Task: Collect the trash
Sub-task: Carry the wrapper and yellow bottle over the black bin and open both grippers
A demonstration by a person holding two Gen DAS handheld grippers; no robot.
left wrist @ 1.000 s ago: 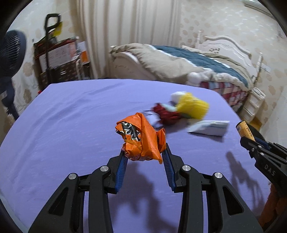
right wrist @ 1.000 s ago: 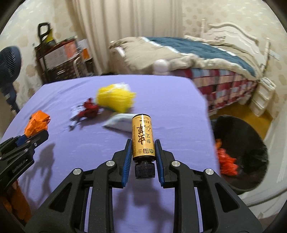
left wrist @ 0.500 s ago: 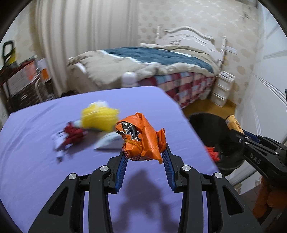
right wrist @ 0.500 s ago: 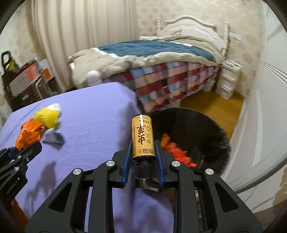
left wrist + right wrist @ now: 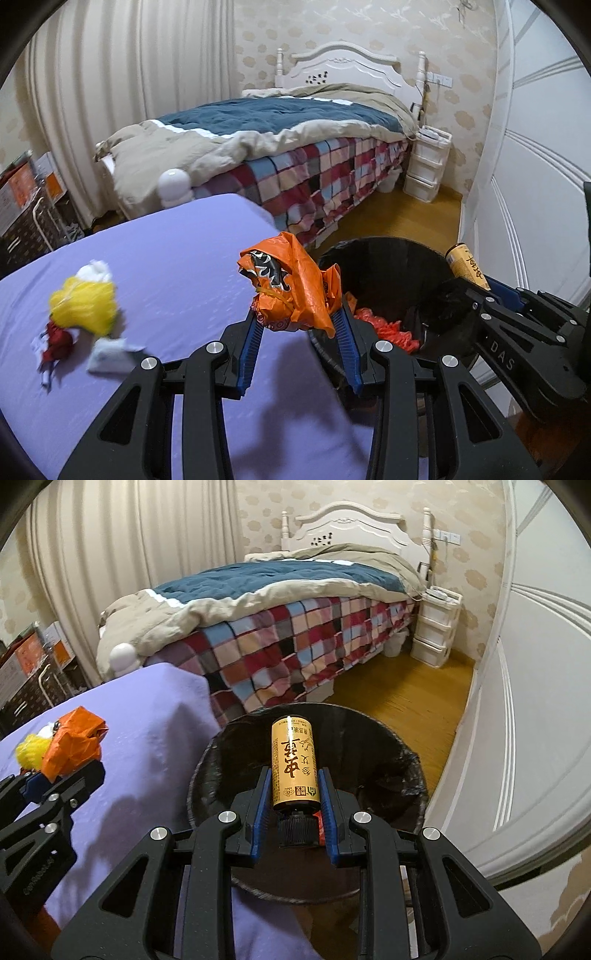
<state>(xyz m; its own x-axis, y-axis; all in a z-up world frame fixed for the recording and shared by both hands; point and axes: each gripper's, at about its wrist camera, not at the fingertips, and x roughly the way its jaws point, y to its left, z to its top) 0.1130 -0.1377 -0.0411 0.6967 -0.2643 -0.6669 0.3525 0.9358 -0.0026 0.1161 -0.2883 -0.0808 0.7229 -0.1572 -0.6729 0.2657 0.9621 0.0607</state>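
Note:
My left gripper is shut on a crumpled orange plastic wrapper, held above the purple table's right edge next to the black trash bin. My right gripper is shut on a small gold bottle with a black cap, held over the open bin. The bottle also shows in the left wrist view, and the wrapper in the right wrist view. Orange-red trash lies inside the bin.
On the purple table lie a yellow wad, a red scrap and a white packet. A bed with a checked cover stands behind. A white door is at right, a white drawer unit beyond.
Both grippers swung right from over the table to the bin. The bottle now hangs over the bin's opening; the wrapper is at the table's edge beside it.

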